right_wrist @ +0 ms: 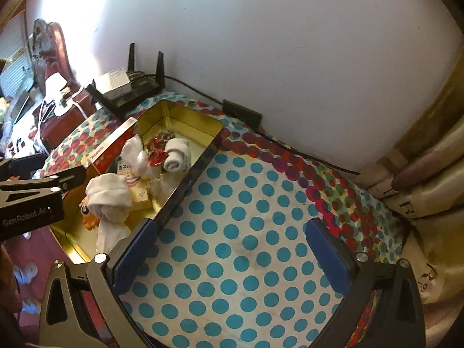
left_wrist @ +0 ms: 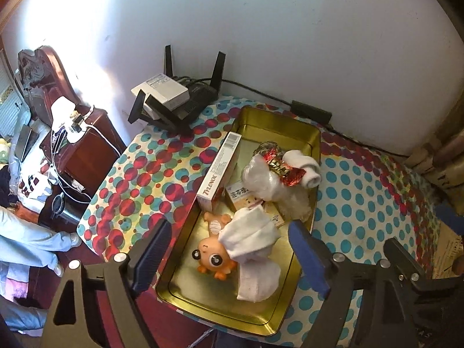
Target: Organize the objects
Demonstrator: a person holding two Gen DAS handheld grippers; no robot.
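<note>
The gold tray (left_wrist: pixel 293 284) lies straight ahead of your left gripper (left_wrist: pixel 229 249), long axis running away from it, holding three rolled white cloths (left_wrist: pixel 249 239), two boxes (left_wrist: pixel 219 171), one orange toy (left_wrist: pixel 210 258) and one foil-wrapped bundle. Both tools gape empty; your right gripper (right_wrist: pixel 232 249) hangs over bare dotted tablecloth (right_wrist: pixel 246 217), the tray off to its left.

White wall (left_wrist: pixel 261 29), polka-dot tablecloth (right_wrist: pixel 232 246), dark wooden nightstand (left_wrist: pixel 90 142), sunlit corner.

White cloth (left_wrist: pixel 249 239) covers most of the orange toy (left_wrist: pixel 213 256) in the gold tin (left_wrist: pixel 290 121); only face and feet show. Small boxes (left_wrist: pixel 242 195) beyond the toy sit half-buried under a plastic bag (left_wrist: pixel 261 178), print unreadable. Tin's near corner is cut off behind the left gripper (left_wrist: pixel 229 253).
</note>
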